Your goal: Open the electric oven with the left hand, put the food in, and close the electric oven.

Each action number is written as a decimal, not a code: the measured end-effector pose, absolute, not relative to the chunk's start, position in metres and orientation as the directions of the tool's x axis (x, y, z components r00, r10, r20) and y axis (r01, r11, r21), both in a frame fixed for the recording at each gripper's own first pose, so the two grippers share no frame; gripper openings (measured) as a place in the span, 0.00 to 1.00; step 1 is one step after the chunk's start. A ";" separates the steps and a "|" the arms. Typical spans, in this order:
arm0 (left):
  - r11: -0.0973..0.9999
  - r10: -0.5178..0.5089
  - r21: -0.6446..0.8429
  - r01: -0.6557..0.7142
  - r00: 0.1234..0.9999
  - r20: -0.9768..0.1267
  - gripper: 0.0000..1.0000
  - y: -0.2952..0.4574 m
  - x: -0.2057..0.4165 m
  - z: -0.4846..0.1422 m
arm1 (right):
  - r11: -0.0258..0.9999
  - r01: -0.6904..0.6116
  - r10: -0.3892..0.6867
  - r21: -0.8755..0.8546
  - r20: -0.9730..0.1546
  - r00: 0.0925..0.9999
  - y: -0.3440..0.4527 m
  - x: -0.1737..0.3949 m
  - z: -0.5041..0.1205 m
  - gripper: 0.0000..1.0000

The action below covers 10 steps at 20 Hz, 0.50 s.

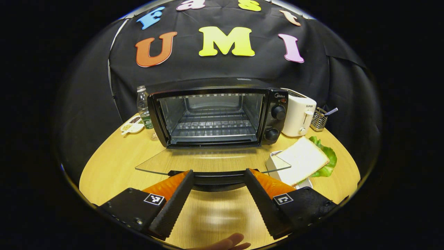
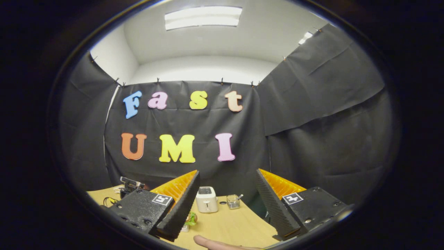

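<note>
The black electric oven [image 1: 215, 114] stands at the back of the round wooden table [image 1: 111, 166] with its glass door [image 1: 208, 161] folded down flat. Its wire rack [image 1: 211, 125] is bare. My left gripper [image 1: 218, 172] is open, its fingers spread either side of the door's dark handle [image 1: 215, 180] without pressing on it. A slice of bread [image 1: 303, 158] lies on a white dish over a lettuce leaf [image 1: 327, 163], right of the door. My right gripper [image 2: 227, 171] is open and holds nothing, tilted up toward the booth wall above the table's right side.
A white toaster [image 1: 298, 116] and a small wire basket [image 1: 319, 118] stand right of the oven. A water bottle [image 1: 143, 104] and a small divided dish [image 1: 132, 125] sit at its left. A person's fingertips [image 1: 229, 242] show at the near table edge.
</note>
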State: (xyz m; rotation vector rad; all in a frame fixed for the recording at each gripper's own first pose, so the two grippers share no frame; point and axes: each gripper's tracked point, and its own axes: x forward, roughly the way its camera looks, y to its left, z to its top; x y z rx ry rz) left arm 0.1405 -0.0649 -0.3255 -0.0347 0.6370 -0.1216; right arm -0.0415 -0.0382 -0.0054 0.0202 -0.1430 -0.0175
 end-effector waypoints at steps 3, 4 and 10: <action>0.992 -0.123 -0.059 0.110 0.785 -0.607 0.97 -0.070 0.130 -0.346 | 1.000 0.010 -0.011 0.012 0.137 0.991 -0.033 -0.044 -0.007 1.00; 0.992 -0.123 -0.060 0.111 0.769 -0.627 0.96 -0.071 0.125 -0.358 | 1.000 0.008 -0.010 0.011 0.137 0.991 -0.031 -0.044 -0.008 0.89; 0.992 -0.124 -0.079 0.096 0.772 -0.623 0.94 -0.074 0.122 -0.378 | 1.000 0.000 0.001 -0.005 0.105 0.994 -0.024 -0.038 -0.022 0.89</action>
